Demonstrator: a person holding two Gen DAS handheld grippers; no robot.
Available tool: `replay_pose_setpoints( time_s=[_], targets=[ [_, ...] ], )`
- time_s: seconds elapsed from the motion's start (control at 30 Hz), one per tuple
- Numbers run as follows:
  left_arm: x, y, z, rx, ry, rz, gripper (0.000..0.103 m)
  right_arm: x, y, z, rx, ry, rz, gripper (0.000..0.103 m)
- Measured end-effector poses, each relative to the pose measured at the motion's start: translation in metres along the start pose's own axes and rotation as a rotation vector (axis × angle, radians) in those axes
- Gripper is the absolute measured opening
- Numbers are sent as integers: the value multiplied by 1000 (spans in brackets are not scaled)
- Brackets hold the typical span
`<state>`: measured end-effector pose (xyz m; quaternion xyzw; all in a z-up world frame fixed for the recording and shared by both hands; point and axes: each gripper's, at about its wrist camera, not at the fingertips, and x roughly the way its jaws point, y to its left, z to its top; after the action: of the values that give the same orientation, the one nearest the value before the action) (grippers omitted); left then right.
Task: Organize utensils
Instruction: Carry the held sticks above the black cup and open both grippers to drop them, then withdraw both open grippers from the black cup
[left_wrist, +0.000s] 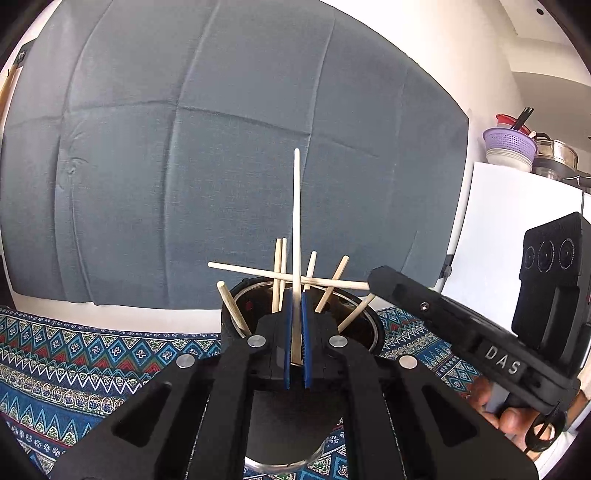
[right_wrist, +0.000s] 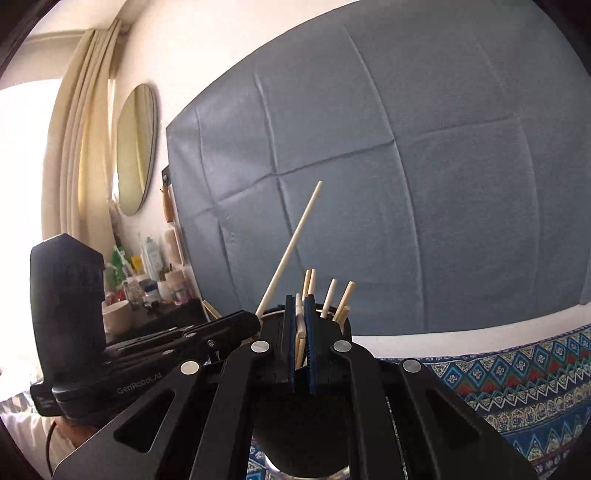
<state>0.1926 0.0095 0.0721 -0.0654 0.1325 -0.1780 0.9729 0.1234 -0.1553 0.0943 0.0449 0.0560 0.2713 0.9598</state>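
Observation:
A black holder (left_wrist: 228, 328) with a metal rim stands on the patterned cloth, several wooden chopsticks (left_wrist: 277, 269) leaning in it. My left gripper (left_wrist: 296, 299) is shut on a long pale chopstick (left_wrist: 296, 221) that stands upright just in front of the holder. From the right, my right gripper (left_wrist: 371, 282) is shut on another chopstick (left_wrist: 277, 275) lying level across the holder's top. In the right wrist view the right gripper (right_wrist: 300, 302) pinches that chopstick (right_wrist: 299, 314) end-on, and the left gripper (right_wrist: 256, 319) holds its slanting stick (right_wrist: 291, 243). The holder is mostly hidden there.
A blue patterned cloth (left_wrist: 74, 350) covers the table, with a grey-blue sheet (left_wrist: 221, 147) hung on the wall behind. A white cabinet at right carries a purple colander (left_wrist: 509, 144) and pots. At left in the right wrist view stand bottles, a mug (right_wrist: 118, 317) and a mirror (right_wrist: 135, 147).

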Motion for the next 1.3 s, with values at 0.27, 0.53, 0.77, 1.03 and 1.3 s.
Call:
replay_pose_setpoints(
  time_s=[0.27,0.53,0.77,1.03,1.3],
  targets=[
    [-19,0,2,-29,-19,-8,5,-50,-1,26,25,-39,-7,5],
    [-22,-11,-5,-1,-6,5,5,-83,10,43,18,-39,-17,5],
    [-15,-14,-7,20,22,19,5,-62,7,40,53,-1,-37,5],
    [-20,-16,-7,44,28,30,14,-43,11,40,23,17,-95,18],
    [-30,-12,-4,22,23,31,70,-61,16,39,6,-46,-139,87]
  ],
)
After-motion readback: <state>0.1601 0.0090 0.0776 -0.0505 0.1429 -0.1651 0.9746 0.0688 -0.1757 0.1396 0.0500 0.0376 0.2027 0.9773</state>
